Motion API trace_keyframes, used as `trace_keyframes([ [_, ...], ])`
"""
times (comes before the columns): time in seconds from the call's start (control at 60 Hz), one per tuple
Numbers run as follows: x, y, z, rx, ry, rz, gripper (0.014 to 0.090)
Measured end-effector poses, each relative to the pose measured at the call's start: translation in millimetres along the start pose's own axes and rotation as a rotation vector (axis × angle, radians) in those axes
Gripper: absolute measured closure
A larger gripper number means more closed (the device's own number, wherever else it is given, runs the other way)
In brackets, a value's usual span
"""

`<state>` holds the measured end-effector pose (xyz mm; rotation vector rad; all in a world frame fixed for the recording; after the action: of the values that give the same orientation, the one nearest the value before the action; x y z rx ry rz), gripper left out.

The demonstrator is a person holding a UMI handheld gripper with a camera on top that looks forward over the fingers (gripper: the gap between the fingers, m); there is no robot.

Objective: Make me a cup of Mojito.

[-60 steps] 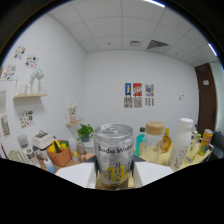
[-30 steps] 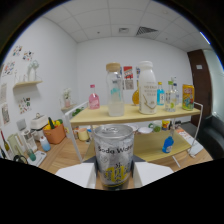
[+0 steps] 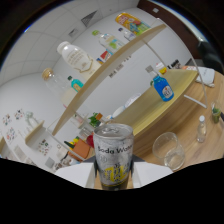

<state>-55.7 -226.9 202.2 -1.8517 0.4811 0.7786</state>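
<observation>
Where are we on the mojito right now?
Done: the soda water can is picked up, clamped in the gripper. In hand: the view is tilted, the can beside the clear glass on the wooden table. Left: no soda is visibly flowing yet; the glass's contents are unclear.

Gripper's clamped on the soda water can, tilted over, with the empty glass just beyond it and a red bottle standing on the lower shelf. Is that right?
Not quite: the bottle on the lower shelf is blue, not red, as the gripper view shows. The rest holds: the gripper is shut on the soda water can, the view is tilted, and the empty glass stands just beyond the can.
</observation>
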Motion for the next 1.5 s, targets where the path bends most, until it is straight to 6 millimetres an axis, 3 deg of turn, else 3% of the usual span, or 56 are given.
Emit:
trace_keyframes([
  [0.233, -9.3, -25.5, -2.0, 0.011, -0.184, 0.595, 0.0533],
  [0.45, 1.7, -47.3, -3.9, 0.023, -0.312, 1.135, 0.0536],
  [0.583, 8.5, -56.8, -3.3, 0.02, -0.352, 1.34, 0.0532],
  [0.7, 4.2, -59.8, -5.1, 0.021, -0.35, 1.349, 0.0534],
  [0.783, -1.9, -60.1, -6.2, 0.027, -0.315, 1.229, 0.0534],
  [0.85, -5.7, -59.4, -7.3, 0.04, -0.254, 1.029, 0.0534],
  [1.017, -9.1, -65.3, -7.2, 0.132, -0.036, 0.241, 0.0531],
  [1.15, -22.2, -63.9, -0.5, 0.202, 0.032, -0.213, 0.053],
  [1.3, -18.1, -27.7, 21.4, 0.177, 0.067, -0.46, 0.0531],
  [1.5, 19.3, 30.9, 55.9, 0.105, 0.137, -0.62, 0.0533],
])
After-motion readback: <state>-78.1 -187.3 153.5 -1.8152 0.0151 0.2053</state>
